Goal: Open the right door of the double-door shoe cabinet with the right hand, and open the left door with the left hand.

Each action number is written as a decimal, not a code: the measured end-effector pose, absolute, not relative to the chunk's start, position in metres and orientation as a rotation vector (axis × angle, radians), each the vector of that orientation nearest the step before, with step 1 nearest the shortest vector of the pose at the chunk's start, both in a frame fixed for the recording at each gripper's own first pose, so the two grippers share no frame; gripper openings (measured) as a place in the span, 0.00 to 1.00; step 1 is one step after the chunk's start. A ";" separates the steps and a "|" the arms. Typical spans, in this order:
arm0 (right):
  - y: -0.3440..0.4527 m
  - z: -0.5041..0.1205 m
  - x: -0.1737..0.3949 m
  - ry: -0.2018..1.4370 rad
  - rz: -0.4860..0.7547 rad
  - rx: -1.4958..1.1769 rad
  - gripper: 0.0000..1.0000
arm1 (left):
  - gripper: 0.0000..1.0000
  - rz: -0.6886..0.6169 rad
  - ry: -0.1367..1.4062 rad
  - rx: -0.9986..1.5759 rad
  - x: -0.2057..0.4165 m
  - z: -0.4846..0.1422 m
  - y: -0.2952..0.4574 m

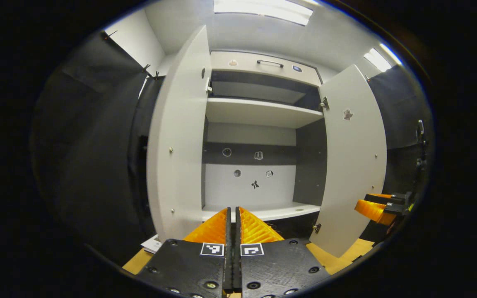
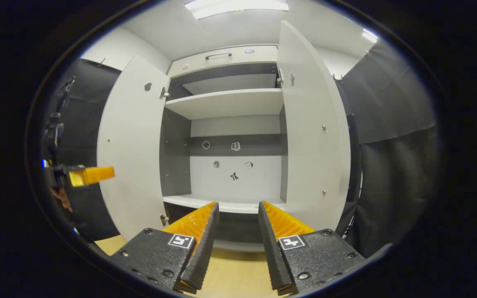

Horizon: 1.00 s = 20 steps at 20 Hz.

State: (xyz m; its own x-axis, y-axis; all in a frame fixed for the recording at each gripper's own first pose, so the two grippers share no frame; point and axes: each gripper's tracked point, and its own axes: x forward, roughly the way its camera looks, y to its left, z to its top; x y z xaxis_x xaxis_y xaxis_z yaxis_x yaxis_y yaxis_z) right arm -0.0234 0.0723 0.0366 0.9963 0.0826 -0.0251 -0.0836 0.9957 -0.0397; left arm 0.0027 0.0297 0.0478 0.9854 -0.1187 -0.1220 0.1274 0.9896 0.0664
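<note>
The shoe cabinet [image 1: 259, 111] stands straight ahead with both doors swung wide. In the left gripper view its left door [image 1: 176, 145] hangs open at the left and its right door [image 1: 352, 165] at the right. My left gripper [image 1: 233, 211] is shut on nothing, low in front of the bottom shelf. My right gripper [image 1: 373, 207] shows past the right door's edge. In the right gripper view the left door [image 2: 133, 149] and right door [image 2: 311, 132] frame the open cabinet [image 2: 226, 101]. My right gripper [image 2: 238, 205] is open and empty, clear of both doors. My left gripper [image 2: 87, 175] shows beside the left door.
A drawer with a dark handle [image 1: 269, 63] tops the cabinet. Small stickers dot the back panel [image 1: 255, 165]. Black cloth walls [image 2: 391, 136] close in on both sides. Wooden floor [image 2: 230, 269] lies below the grippers. A white paper [image 1: 153, 244] lies on the floor by the left door.
</note>
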 end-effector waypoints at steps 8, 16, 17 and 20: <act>0.041 0.018 -0.028 0.014 -0.006 -0.008 0.65 | 0.92 -0.121 0.036 0.106 0.013 0.009 -0.012; 0.059 0.003 -0.021 0.038 0.056 -0.015 0.67 | 0.90 -0.074 -0.019 0.134 -0.008 0.026 -0.009; 0.061 0.002 -0.020 0.039 0.063 -0.014 0.67 | 0.90 -0.065 -0.017 0.126 -0.010 0.025 -0.006; 0.068 0.002 -0.028 0.030 0.094 -0.012 0.67 | 0.90 -0.031 0.017 0.087 -0.018 0.015 0.004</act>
